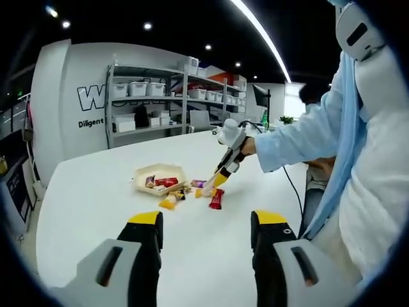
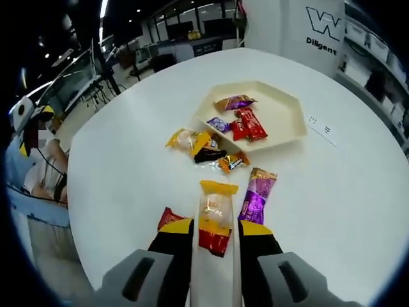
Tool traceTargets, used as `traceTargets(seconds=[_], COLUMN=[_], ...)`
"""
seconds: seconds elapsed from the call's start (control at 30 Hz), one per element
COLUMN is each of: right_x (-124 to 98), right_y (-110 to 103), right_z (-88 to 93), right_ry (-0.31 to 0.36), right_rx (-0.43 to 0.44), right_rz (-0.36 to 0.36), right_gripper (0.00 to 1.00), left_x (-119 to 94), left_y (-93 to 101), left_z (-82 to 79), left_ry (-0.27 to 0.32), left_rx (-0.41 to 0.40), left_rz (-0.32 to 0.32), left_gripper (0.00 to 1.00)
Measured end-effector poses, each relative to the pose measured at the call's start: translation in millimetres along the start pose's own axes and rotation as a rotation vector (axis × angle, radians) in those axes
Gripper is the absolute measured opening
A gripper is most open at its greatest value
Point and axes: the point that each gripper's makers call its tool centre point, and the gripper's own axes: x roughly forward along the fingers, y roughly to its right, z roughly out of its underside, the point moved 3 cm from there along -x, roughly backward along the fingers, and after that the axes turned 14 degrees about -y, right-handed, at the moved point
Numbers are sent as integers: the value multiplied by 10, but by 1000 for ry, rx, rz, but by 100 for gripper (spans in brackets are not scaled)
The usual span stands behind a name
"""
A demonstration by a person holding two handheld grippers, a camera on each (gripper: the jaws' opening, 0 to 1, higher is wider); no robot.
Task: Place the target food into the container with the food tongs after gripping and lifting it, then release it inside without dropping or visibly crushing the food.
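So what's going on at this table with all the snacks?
A person is moving wrapped snacks into a tray with tongs clamped in the right gripper. The tongs hold a yellow-and-red packet above the table, short of the tray. A few snacks already lie in the tray; several more lie loose beside it. The left gripper is open, holding nothing.

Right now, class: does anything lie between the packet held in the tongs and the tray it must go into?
Yes. The tongs hold a clear yellow-topped snack packet. Between it and the tray lie loose wrappers on the table: a yellow packet and an orange one by the tray's near edge. Lifted over them, nothing blocks the way.
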Motion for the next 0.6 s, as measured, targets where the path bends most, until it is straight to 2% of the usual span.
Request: traceTargets(seconds=[0.13, 0.23, 0.3, 0.6], right_x=[14, 76, 97, 115], right_y=[-17, -44, -66, -95], right_z=[23, 23, 32, -4], right_ry=[-17, -41, -65, -51], right_rx=[7, -8, -45, -93], right_rz=[2, 8, 37, 78], right_gripper=[20, 20, 18, 12], left_x=[19, 32, 35, -21], left_y=[7, 13, 12, 0], left_z=[7, -3, -12, -7], left_ry=[4, 4, 5, 9], left_rx=[0, 5, 8, 5], left_rz=[7, 15, 15, 3], left_gripper=[53, 53, 53, 53])
